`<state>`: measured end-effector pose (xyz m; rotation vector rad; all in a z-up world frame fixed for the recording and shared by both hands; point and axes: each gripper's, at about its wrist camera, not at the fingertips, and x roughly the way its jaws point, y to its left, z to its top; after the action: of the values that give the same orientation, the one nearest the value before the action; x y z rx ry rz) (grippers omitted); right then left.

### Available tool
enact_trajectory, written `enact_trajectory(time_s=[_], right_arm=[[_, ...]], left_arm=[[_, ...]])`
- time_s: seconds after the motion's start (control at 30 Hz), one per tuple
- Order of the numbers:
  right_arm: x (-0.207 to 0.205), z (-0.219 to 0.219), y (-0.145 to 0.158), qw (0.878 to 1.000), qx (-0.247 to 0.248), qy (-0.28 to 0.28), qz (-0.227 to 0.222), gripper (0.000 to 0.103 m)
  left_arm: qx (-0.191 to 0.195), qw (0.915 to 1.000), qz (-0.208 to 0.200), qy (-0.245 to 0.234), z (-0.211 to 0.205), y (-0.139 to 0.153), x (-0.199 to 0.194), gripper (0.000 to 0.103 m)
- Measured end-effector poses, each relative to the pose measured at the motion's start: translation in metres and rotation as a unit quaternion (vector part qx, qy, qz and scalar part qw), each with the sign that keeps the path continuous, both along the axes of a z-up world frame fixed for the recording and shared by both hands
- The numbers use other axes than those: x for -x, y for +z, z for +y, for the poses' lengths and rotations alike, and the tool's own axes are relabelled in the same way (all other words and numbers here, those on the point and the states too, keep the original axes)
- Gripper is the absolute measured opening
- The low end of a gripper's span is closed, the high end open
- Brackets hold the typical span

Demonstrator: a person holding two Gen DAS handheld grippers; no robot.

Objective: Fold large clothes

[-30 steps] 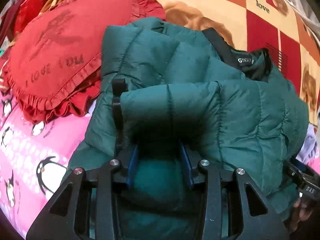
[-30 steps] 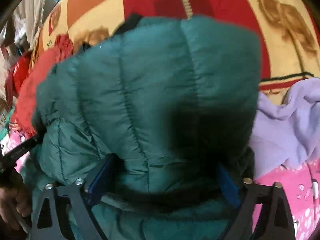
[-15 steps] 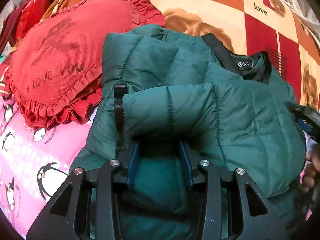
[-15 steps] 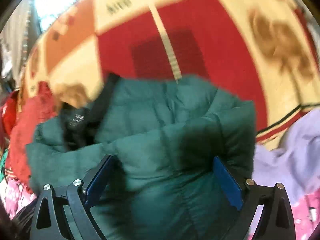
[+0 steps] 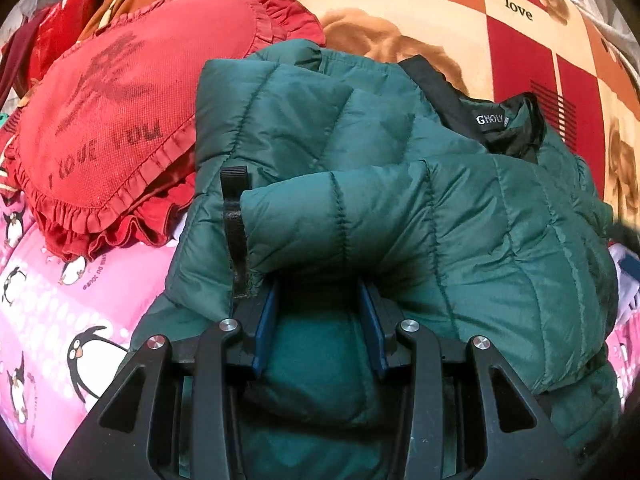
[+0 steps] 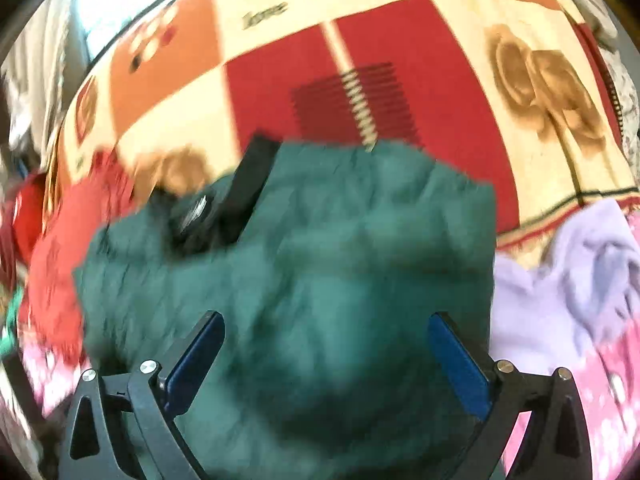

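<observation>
Since a second ago the right gripper [image 6: 324, 360] has let the jacket [image 5: 400, 220] go and drawn back: its blue pads, then buried in padding, now stand spread wide with fabric lying loose between them, and its view is blurred with motion. Over on the left, the left gripper [image 5: 320, 312] has barely stirred; its jaws remain nipped on a fold of the jacket, narrow but not fully together, under a puffy roll that a black strap [image 5: 234, 224] crosses at its left end.

Outward from there, the jacket lies bunched in the middle of the bed, collar and label [image 5: 490, 120] at the far right, one flap doubled over the body. A red cushion [image 5: 120, 120] touches its left edge, a lilac cloth [image 6: 568, 272] lies just right of it, and the checked blanket [image 5: 400, 0] spreads beyond. Near the left is a pink penguin sheet [image 5: 60, 320].

By my reckoning a fold has just been laid and the right side released. Next, the left should open and withdraw without dragging the roll undone, then both should take the near hem for another fold.
</observation>
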<state>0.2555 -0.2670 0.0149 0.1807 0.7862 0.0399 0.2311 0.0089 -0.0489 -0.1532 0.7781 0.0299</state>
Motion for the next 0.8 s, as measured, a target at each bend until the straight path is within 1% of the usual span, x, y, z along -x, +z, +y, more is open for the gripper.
enact_trajectory(time_s=[0.07, 0.1, 0.17, 0.2, 0.33, 0.5, 0.8], right_arm=[[0.015, 0.01, -0.009, 1.0, 0.009, 0.009, 0.01, 0.101], [0.019, 0.014, -0.02, 1.0, 0.008, 0.017, 0.022, 0.101], [0.013, 0.017, -0.047, 0.998, 0.019, 0.018, 0.057, 0.103], [0.01, 0.013, -0.058, 0.998, 0.018, 0.018, 0.058, 0.103], [0.007, 0.016, -0.058, 0.998, 0.027, 0.015, 0.054, 0.103], [0.007, 0.015, -0.059, 0.999, 0.01, 0.016, 0.043, 0.103], [0.015, 0.009, -0.06, 0.999, 0.011, 0.015, 0.039, 0.103]], left_arm=[[-0.001, 1.0, 0.001, 0.001, 0.0, 0.0, 0.0, 0.039], [0.001, 1.0, 0.0, 0.001, 0.0, 0.0, 0.0, 0.039], [0.003, 1.0, 0.0, 0.0, 0.001, 0.0, -0.001, 0.039], [0.005, 1.0, 0.001, 0.0, 0.0, 0.0, 0.0, 0.039], [0.001, 1.0, 0.004, 0.001, -0.001, 0.001, -0.001, 0.039], [-0.003, 1.0, 0.005, 0.0, -0.001, 0.001, -0.002, 0.04], [0.002, 1.0, 0.006, 0.0, 0.0, 0.001, -0.001, 0.04]])
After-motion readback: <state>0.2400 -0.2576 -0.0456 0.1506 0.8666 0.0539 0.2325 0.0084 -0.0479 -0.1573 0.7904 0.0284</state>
